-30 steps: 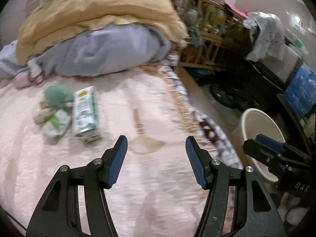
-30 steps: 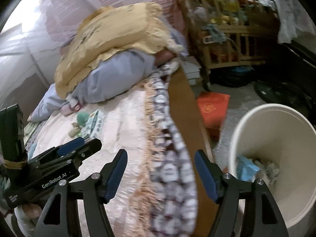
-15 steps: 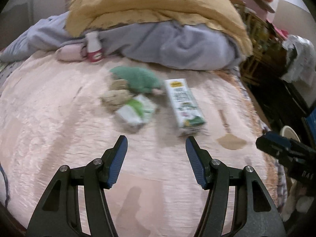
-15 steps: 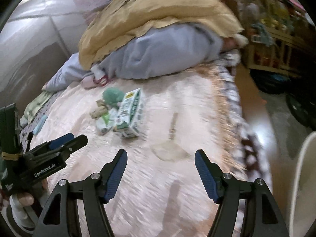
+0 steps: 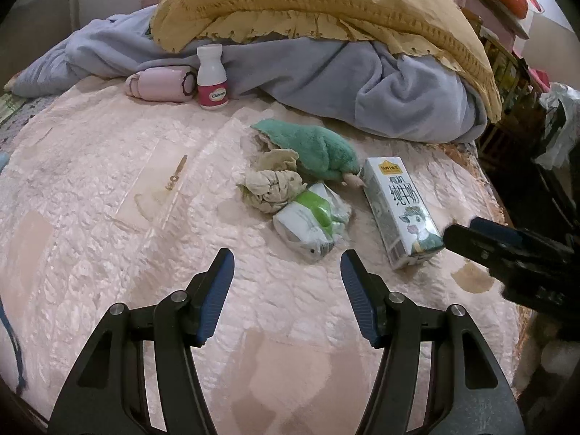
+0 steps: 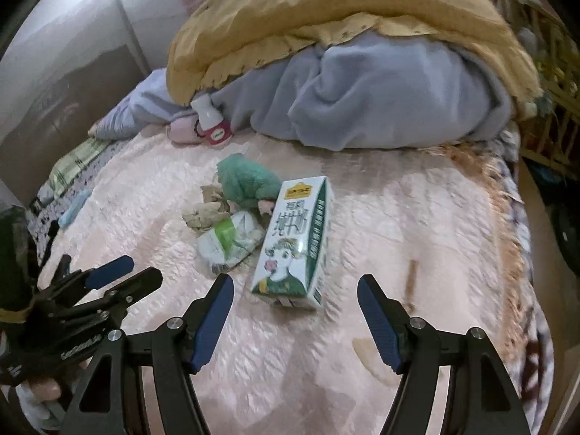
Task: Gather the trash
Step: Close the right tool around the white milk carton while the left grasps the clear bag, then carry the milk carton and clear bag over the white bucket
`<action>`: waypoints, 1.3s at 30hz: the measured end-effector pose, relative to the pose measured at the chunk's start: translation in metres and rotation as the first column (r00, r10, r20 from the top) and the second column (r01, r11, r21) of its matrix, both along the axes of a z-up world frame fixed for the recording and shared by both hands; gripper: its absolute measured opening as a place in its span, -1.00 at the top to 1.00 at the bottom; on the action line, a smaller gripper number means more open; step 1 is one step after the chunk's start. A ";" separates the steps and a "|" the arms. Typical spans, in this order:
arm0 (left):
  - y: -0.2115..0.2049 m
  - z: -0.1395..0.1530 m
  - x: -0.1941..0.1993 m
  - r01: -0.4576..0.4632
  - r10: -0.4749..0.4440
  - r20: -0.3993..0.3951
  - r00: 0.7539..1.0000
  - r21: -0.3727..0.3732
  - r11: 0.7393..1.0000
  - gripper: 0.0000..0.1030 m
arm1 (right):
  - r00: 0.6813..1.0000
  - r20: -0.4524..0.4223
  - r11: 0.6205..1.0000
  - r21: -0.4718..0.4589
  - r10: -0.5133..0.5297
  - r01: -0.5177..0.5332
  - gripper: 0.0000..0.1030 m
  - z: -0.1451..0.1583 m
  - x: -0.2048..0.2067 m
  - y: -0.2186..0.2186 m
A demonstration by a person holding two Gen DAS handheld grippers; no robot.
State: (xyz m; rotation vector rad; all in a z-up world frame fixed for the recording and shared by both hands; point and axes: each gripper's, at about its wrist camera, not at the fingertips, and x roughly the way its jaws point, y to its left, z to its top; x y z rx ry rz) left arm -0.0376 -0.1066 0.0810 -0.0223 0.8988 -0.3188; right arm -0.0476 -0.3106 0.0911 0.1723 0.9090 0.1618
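Trash waits on the pink bedspread (image 5: 108,188)
Both grippers, left gripper (image 5: 286,290) and right gripper (image 6: 295,313), gape empty (milk carton (image 6: 295,243) just ahead).

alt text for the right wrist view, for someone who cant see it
The open right gripper hovers just short of a milk carton lying on a pink bedspread, beside a crumpled white-and-green wrapper, wadded paper and a green plush toy. The left gripper shows at lower left.

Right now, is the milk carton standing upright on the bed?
No, the milk carton lies flat on its side on the pink bedspread.
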 end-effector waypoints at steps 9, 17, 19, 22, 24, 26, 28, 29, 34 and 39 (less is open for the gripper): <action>-0.006 -0.009 0.017 0.066 -0.067 -0.027 0.997 -0.021 0.998 -0.16 | 0.997 -0.081 1.000 -0.030 0.000 -0.002 -0.33 -0.030 0.061 0.010; -0.032 -0.028 0.044 0.145 -0.143 -0.044 0.989 0.035 0.989 -0.17 | 0.996 -0.092 1.000 0.018 -0.009 0.011 -0.09 -0.037 0.044 -0.014; -0.038 -0.034 0.053 0.148 -0.146 -0.046 0.988 0.053 0.988 -0.17 | 0.996 -0.091 0.999 0.033 -0.019 0.022 -0.09 -0.030 0.030 -0.025; -0.044 -0.043 0.067 0.148 -0.144 -0.055 0.988 0.088 0.985 -0.17 | 0.994 -0.097 0.998 0.036 -0.042 0.046 -0.09 -0.026 0.014 -0.038; -0.049 -0.051 0.076 0.151 -0.145 -0.061 0.988 0.098 0.984 -0.17 | 0.992 -0.115 0.998 0.035 -0.049 0.053 -0.09 -0.030 0.012 -0.043; -0.052 -0.053 0.079 0.162 -0.157 -0.060 0.986 0.098 0.982 -0.17 | 0.991 -0.123 0.998 0.035 -0.055 0.059 -0.09 -0.034 0.013 -0.045; -0.055 -0.052 0.079 0.168 -0.163 -0.060 0.985 0.099 0.981 -0.17 | 0.989 -0.134 0.997 0.037 -0.057 0.062 -0.10 -0.040 0.017 -0.045; -0.055 -0.052 0.079 0.174 -0.169 -0.064 0.984 0.093 0.980 -0.17 | 0.989 -0.134 0.997 0.038 -0.055 0.061 -0.10 -0.042 0.019 -0.044; -0.052 -0.048 0.068 0.202 -0.197 -0.107 0.974 0.034 0.979 0.33 | 0.994 -0.103 0.999 0.001 -0.043 0.043 -0.07 -0.044 0.022 -0.035; -0.046 -0.037 0.040 0.208 -0.211 -0.116 0.971 -0.036 0.977 0.50 | 0.996 -0.085 0.999 0.030 -0.036 0.039 0.00 -0.037 0.007 -0.038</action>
